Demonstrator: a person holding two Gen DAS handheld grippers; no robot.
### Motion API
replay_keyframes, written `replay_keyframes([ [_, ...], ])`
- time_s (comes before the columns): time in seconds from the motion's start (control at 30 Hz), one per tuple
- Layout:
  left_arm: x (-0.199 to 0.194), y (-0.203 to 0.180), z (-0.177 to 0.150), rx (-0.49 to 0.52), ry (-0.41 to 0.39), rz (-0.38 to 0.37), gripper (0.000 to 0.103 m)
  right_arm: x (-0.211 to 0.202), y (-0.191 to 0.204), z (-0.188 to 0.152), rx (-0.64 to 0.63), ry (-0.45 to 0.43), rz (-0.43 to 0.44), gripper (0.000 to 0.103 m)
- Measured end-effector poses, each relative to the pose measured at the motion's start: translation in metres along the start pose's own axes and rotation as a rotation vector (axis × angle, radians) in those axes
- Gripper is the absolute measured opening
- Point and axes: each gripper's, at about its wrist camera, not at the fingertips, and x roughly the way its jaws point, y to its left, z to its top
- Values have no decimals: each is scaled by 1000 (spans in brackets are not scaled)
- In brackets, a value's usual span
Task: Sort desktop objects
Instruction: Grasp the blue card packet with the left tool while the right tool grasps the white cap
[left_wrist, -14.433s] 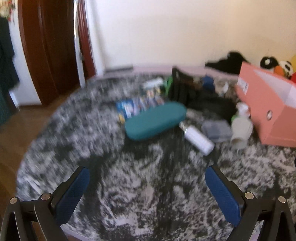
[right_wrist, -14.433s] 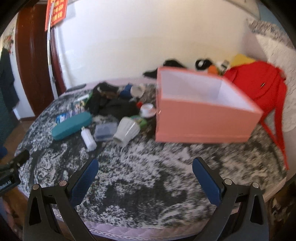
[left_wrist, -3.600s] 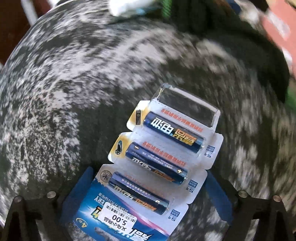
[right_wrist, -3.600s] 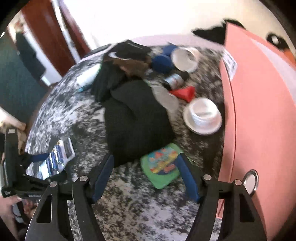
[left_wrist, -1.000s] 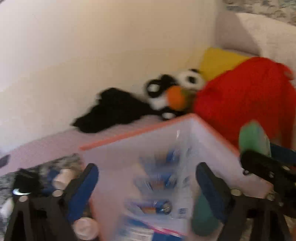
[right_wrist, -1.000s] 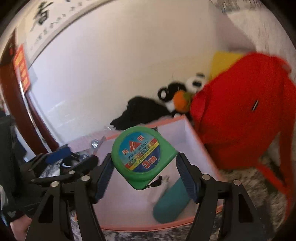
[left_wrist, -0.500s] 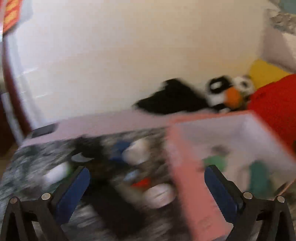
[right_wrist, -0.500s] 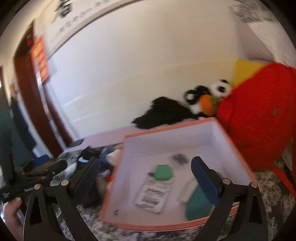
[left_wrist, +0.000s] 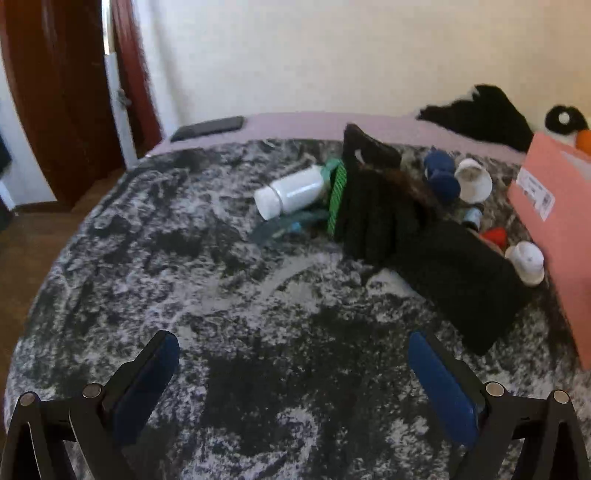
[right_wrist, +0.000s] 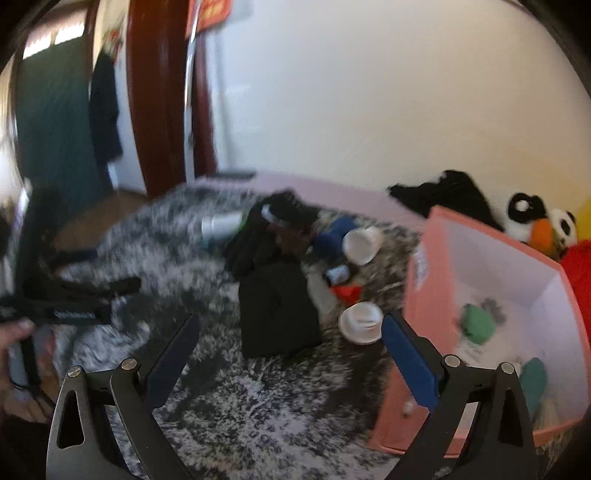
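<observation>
My left gripper (left_wrist: 293, 363) is open and empty above the black-and-white mottled blanket (left_wrist: 221, 295). Ahead of it lie a white bottle (left_wrist: 291, 192), a green strap (left_wrist: 337, 195), black cloth items (left_wrist: 413, 236), blue balls (left_wrist: 439, 173) and white cups (left_wrist: 474, 180). My right gripper (right_wrist: 291, 343) is open and empty near the pink box (right_wrist: 417, 295). Inside the box lie the green tape measure (right_wrist: 478, 321) and the teal case (right_wrist: 532, 376). A white cup (right_wrist: 360, 321) stands beside the box.
The pink box's side (left_wrist: 554, 229) stands at the right of the left wrist view. A dark phone (left_wrist: 208, 127) lies at the far edge. Plush toys (right_wrist: 543, 221) and a red bag (right_wrist: 581, 273) sit behind the box. A brown door (left_wrist: 55, 92) stands at left.
Both grippers have swung away from the box toward the pile on the blanket. The tape measure and the battery pack were let go into the box a second ago.
</observation>
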Motion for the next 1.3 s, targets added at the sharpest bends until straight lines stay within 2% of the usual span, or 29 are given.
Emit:
replay_keyframes([
  [0.13,21,-9,12,69,-6,-10,102,44,1,-6,11,70,-31,101],
  [0.3,58,-10,32,222,-26,44,102,72,-21,-6,29,115,-162,100],
  [0.4,88,-1,42,256,3,60,102,81,-26,-6,-37,137,-188,94],
  [0.47,109,3,45,277,34,26,101,86,-28,-8,-84,152,-215,90],
  [0.53,124,1,47,303,46,4,99,92,-32,-11,-125,166,-246,81],
  [0.63,146,-1,51,326,70,-24,79,96,-45,-12,-125,190,-260,72],
  [0.67,155,-2,54,322,83,-33,74,98,-53,-12,-102,198,-257,71],
  [0.87,182,-1,72,261,36,-84,75,119,-103,-20,117,293,-177,72],
  [0.9,183,2,73,240,35,-108,66,126,-107,-22,144,305,-153,74],
  [0.93,184,5,73,216,35,-135,52,131,-109,-23,166,310,-132,78],
  [0.97,185,9,74,193,36,-161,25,135,-111,-23,186,307,-112,81],
  [1.0,185,13,75,169,36,-187,14,140,-113,-23,204,302,-98,86],
  [1.1,180,24,72,123,46,-224,7,157,-119,-23,260,293,-77,90],
  [1.13,176,28,70,102,53,-239,7,162,-122,-24,282,288,-64,85],
  [1.17,172,31,69,92,56,-242,7,166,-125,-25,301,289,-57,68],
  [1.3,141,43,66,73,52,-226,6,155,-126,-21,308,284,-59,65],
])
